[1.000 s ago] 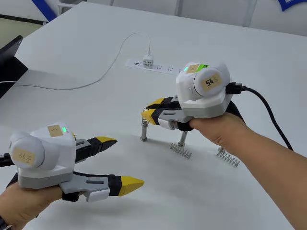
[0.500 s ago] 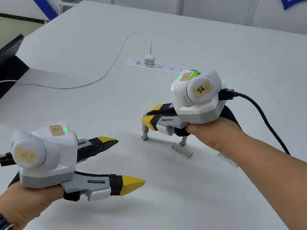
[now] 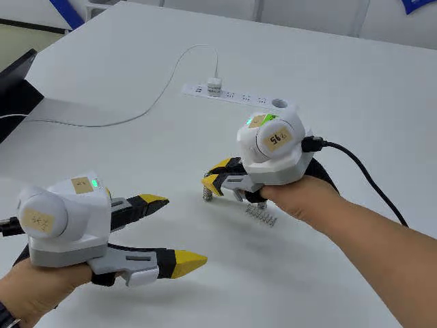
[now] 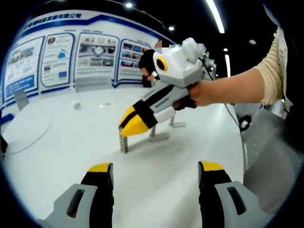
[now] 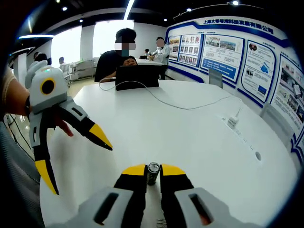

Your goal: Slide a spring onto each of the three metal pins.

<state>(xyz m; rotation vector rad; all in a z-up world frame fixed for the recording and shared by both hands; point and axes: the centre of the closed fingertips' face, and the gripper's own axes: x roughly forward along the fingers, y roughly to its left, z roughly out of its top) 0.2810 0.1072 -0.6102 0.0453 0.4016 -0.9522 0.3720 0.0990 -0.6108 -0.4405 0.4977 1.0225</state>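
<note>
Fingertips (image 5: pixel 135 170) of the right gripper (image 5: pixel 152 169) are pressing in from both sides on a spring (image 5: pixel 152 175). The jaws are standing almost together with only the coil between them. In the left gripper view the spring is sitting around an upright pin (image 3: pixel 207 195), just under the yellow tips. The pin is standing on the white table (image 3: pixel 307 61). A second pin (image 4: pixel 156 134) and a third pin (image 4: pixel 176 124) are standing a little behind it. A loose spring (image 3: pixel 261 216) is lying flat on the table, just beside the right hand (image 3: pixel 300 198) that is holding the gripper body. A black cable (image 3: pixel 362 174) is running back from that body.

The left gripper (image 3: pixel 174 229) is hovering above the table, well apart from the pin. Its jaws are spread wide and gripping nothing, and the left hand (image 3: pixel 34 287) is holding it from below.

Farther back, a power strip (image 3: pixel 229 96) is lying on the table. A white cable (image 3: pixel 164 85) is trailing from it toward the left edge.
</note>
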